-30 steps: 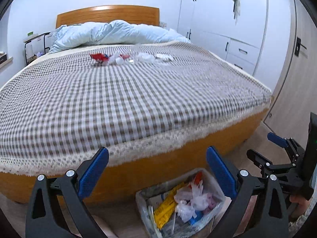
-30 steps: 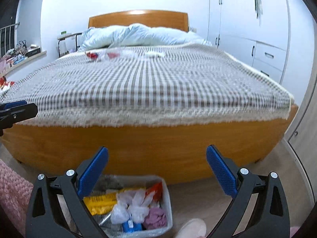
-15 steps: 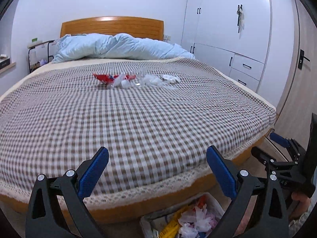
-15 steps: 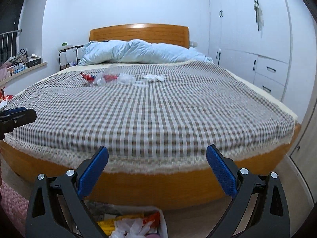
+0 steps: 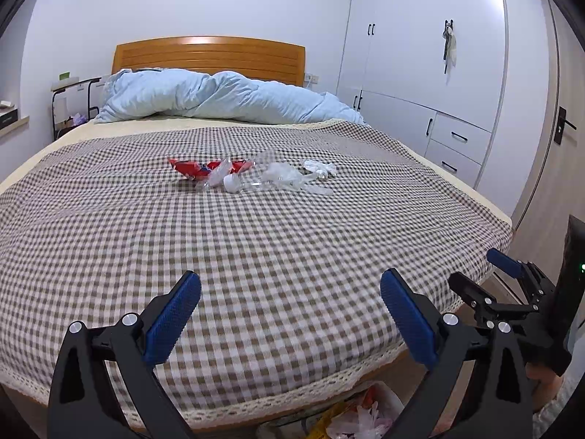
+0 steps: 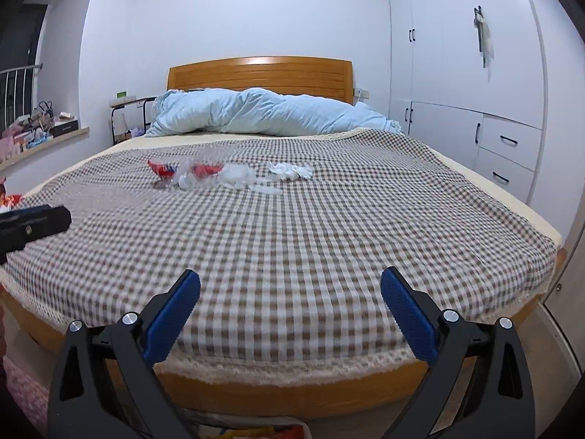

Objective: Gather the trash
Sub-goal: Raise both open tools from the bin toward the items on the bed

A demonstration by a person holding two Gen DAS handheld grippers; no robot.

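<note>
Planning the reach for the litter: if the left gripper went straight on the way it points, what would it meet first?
Probably the brown-and-white checked bedspread, which fills the gap ahead of the open left gripper. The litter, a red snack wrapper and crumpled clear plastic, lies farther up the bed; depth is unclear.

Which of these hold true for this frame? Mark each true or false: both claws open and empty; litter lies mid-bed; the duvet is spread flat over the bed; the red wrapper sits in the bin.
1. Both the left claw and the right claw are open and empty. True.
2. A cluster of litter lies mid-bed on the checked blanket. True.
3. The blue duvet is spread flat. False: it is bunched at the headboard.
4. The red wrapper is in the bin. False: it lies on the blanket.
</note>
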